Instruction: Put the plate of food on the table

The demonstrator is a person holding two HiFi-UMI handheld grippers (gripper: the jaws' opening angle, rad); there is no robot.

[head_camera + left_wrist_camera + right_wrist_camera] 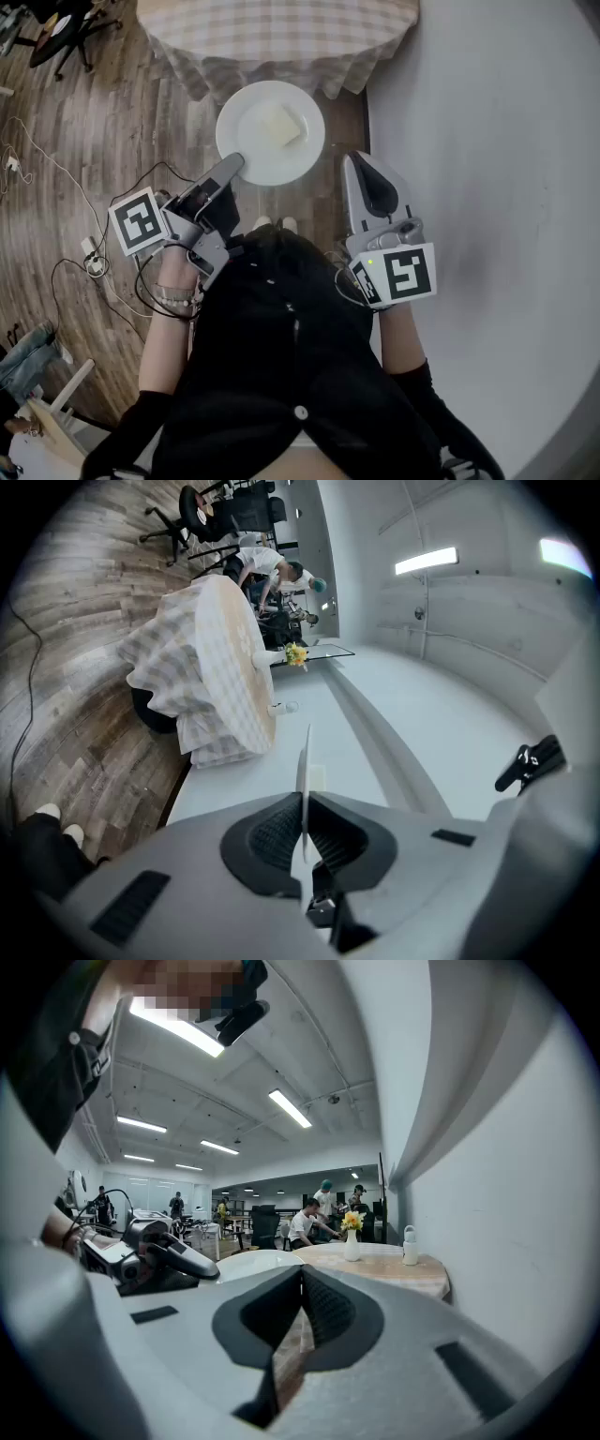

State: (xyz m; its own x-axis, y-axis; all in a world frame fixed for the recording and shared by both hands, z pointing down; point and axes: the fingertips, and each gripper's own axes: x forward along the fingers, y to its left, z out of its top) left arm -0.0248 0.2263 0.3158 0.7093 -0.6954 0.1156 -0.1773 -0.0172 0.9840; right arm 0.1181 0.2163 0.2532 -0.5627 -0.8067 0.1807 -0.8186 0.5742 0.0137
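Left hand-held gripper (233,165) clamps the lower-left rim of the plate (298,156), upper centre of frame. Right hand-held gripper (360,161) is closed and empty, just right of the plate.

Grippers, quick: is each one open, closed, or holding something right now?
Left gripper: closed on the rim of the round white plate carrying a pale food block.
Right gripper: closed, empty.

Open-plan office: ceiling strip lights (290,1108), swivel chairs (192,517), people (305,1222) in the background.
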